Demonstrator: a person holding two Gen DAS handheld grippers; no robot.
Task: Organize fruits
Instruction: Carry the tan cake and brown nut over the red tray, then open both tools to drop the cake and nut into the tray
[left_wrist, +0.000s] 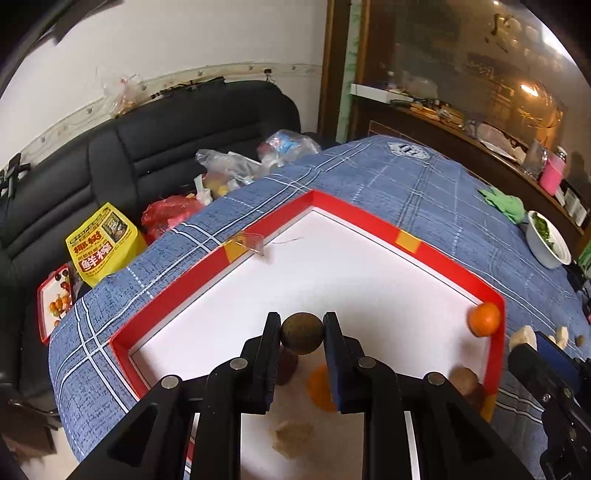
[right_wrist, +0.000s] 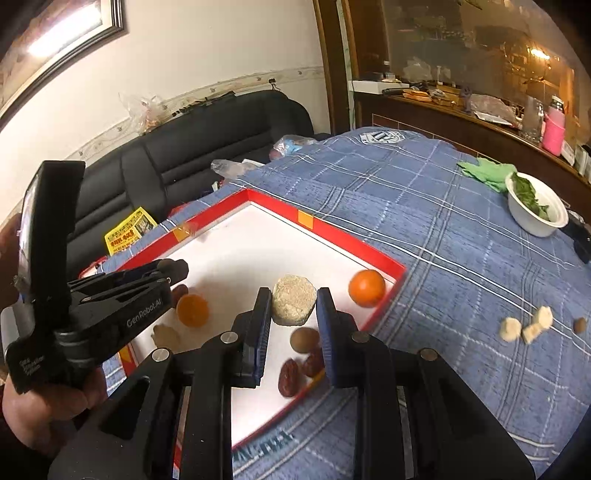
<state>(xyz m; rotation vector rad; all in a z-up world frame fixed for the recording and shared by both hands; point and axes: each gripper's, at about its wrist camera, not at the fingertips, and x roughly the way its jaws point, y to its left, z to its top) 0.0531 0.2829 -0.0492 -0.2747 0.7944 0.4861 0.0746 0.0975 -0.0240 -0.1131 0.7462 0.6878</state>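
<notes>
A red-rimmed white tray (left_wrist: 369, 221) (right_wrist: 332, 229) lies on the blue plaid cloth. My left gripper (left_wrist: 302, 334) is shut on a small brown round fruit (left_wrist: 302, 333) and holds it above the tray. My right gripper (right_wrist: 293, 306) is shut on a beige crumbly cake piece (right_wrist: 294, 305) above the tray. In the tray lie two oranges (right_wrist: 366, 288) (right_wrist: 192, 310), a brown round fruit (right_wrist: 303, 340), red dates (right_wrist: 288, 377) and a beige piece (right_wrist: 166, 335). One orange (left_wrist: 484, 319) sits in the tray's right corner.
Banana pieces (right_wrist: 526, 326) and a small brown fruit (right_wrist: 580, 325) lie on the cloth right of the tray. A white bowl of greens (right_wrist: 537, 210) and a green cloth (right_wrist: 484, 171) are farther right. A black sofa (left_wrist: 147, 147) with bags stands behind.
</notes>
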